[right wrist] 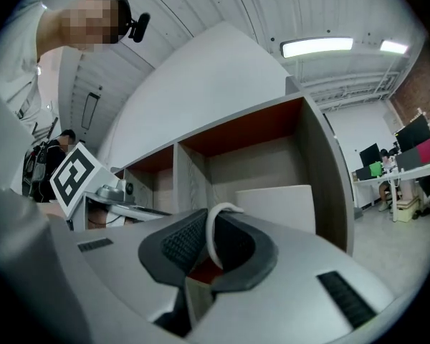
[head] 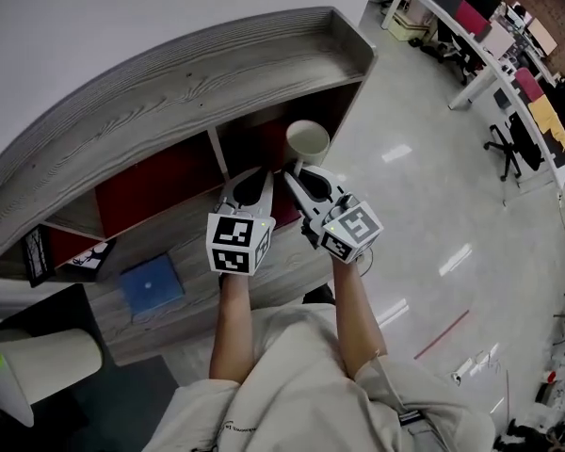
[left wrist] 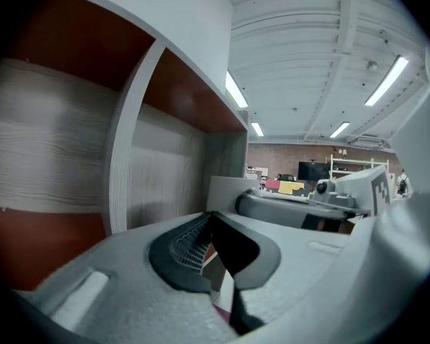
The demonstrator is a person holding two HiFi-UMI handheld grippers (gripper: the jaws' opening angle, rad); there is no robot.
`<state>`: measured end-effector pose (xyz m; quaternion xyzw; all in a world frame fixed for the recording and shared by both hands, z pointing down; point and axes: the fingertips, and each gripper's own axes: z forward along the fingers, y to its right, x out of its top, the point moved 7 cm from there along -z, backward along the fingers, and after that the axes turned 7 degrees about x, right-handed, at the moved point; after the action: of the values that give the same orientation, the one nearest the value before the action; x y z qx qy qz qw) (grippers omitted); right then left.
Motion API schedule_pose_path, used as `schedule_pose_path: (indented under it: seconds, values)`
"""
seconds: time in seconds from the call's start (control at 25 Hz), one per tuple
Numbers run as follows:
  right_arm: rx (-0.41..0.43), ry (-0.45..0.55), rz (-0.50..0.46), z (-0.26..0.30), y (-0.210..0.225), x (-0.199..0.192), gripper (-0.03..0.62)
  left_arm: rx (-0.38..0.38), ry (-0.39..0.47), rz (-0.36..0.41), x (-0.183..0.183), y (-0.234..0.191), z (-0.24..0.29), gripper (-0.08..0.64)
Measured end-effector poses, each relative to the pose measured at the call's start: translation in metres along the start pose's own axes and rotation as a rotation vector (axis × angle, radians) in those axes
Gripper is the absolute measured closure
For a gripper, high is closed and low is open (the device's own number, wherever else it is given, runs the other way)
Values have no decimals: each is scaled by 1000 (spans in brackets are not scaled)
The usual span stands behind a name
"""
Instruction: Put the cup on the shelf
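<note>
My right tongs (head: 298,170) are clenching the thin white loop handle (right wrist: 211,236) of the cream ceramic cup (head: 307,141), holding it at the mouth of the right-hand red-backed compartment of the grey wood-grain shelf (head: 217,64). My left tongs (head: 255,183) are pinched together on nothing, just beside them. I'm judging this as the placing step. Next I'm needing to ease the cup inward and down onto the board before releasing.
</note>
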<state>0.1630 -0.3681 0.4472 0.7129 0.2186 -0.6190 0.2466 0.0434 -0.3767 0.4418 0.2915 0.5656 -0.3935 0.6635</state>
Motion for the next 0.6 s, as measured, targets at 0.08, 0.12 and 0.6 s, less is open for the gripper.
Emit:
schedule_pose_path:
  seconds: [0.08, 0.12, 0.6]
  values:
    - [19, -11, -3, 5, 4, 1, 552, 20, 8, -2, 5, 1, 2, 551]
    - [23, -12, -1, 7, 6, 1, 552, 28, 11, -5, 6, 2, 2, 551]
    - [30, -13, 47, 23, 12, -19, 552, 39, -21, 26, 5, 0, -7, 551]
